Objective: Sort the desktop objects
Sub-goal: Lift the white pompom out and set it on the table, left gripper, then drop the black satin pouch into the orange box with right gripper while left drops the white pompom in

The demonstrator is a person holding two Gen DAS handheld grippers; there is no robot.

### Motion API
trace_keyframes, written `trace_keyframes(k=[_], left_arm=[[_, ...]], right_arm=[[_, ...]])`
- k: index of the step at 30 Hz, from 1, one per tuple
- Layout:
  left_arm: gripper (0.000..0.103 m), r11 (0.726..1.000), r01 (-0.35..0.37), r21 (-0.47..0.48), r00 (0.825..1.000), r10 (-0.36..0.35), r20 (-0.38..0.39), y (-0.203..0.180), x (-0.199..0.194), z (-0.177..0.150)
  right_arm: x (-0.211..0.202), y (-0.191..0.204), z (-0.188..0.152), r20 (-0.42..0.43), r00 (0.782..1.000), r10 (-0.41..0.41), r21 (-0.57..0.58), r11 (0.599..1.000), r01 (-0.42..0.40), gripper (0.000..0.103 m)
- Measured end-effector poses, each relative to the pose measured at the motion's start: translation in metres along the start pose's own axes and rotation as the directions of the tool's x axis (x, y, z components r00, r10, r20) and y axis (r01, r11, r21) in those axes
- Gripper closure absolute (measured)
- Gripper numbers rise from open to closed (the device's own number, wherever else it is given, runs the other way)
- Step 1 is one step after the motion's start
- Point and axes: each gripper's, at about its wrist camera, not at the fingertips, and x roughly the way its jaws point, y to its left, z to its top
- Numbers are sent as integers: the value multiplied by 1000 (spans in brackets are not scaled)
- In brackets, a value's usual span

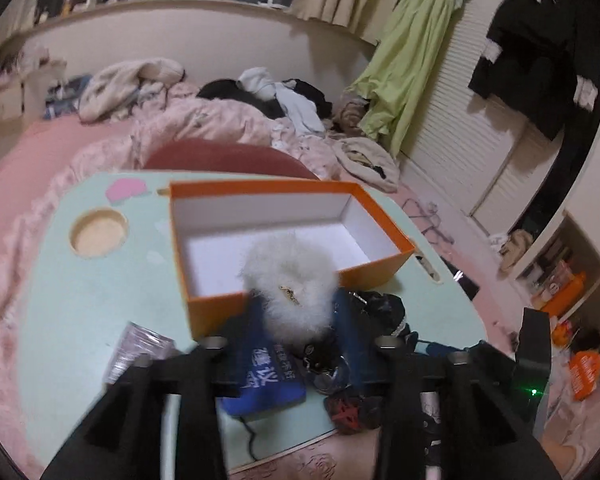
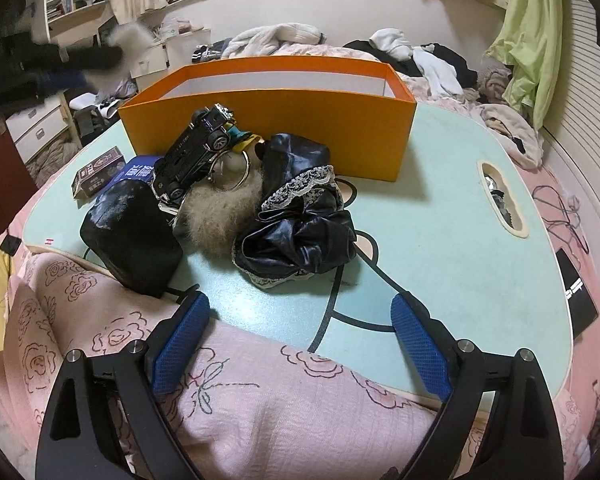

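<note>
An open orange box point(image 1: 380, 200) point(image 2: 268, 120) with a white inside stands on the pale green lap table point(image 1: 80, 300) point(image 2: 440, 220). My left gripper point(image 1: 296, 300) is shut on a white fluffy pompom point(image 1: 288, 276) and holds it in the air above the box's near wall; it shows blurred at upper left in the right wrist view point(image 2: 128, 40). My right gripper point(image 2: 300, 312) is open and empty, low at the table's near edge. In front of it lies a pile: a black toy car point(image 2: 196, 148), a beige fur ball point(image 2: 220, 216), black lace-trimmed cloth point(image 2: 300, 216), a black pouch point(image 2: 132, 236).
A blue pouch point(image 1: 268, 372), a clear plastic cup point(image 1: 140, 348) and a round cup recess point(image 1: 98, 232) are on the table. A small dark box point(image 2: 100, 170) sits at its left edge. A slot point(image 2: 500, 196) is cut at the right. Pink bedding surrounds the table.
</note>
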Motion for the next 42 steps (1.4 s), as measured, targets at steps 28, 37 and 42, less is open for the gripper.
trace_keyframes(k=[28, 37, 42], left_arm=[[1, 925, -343, 164, 939, 338, 56, 29, -4, -116], [1, 925, -343, 164, 939, 338, 55, 29, -4, -116], [1, 925, -342, 163, 940, 338, 56, 30, -5, -115]], right_arm=[[0, -10, 0, 3, 1000, -1, 1, 1000, 1, 8], [-30, -9, 0, 143, 986, 86, -15, 996, -85, 24], [-55, 25, 21, 193, 948, 253, -133, 964, -230, 35]])
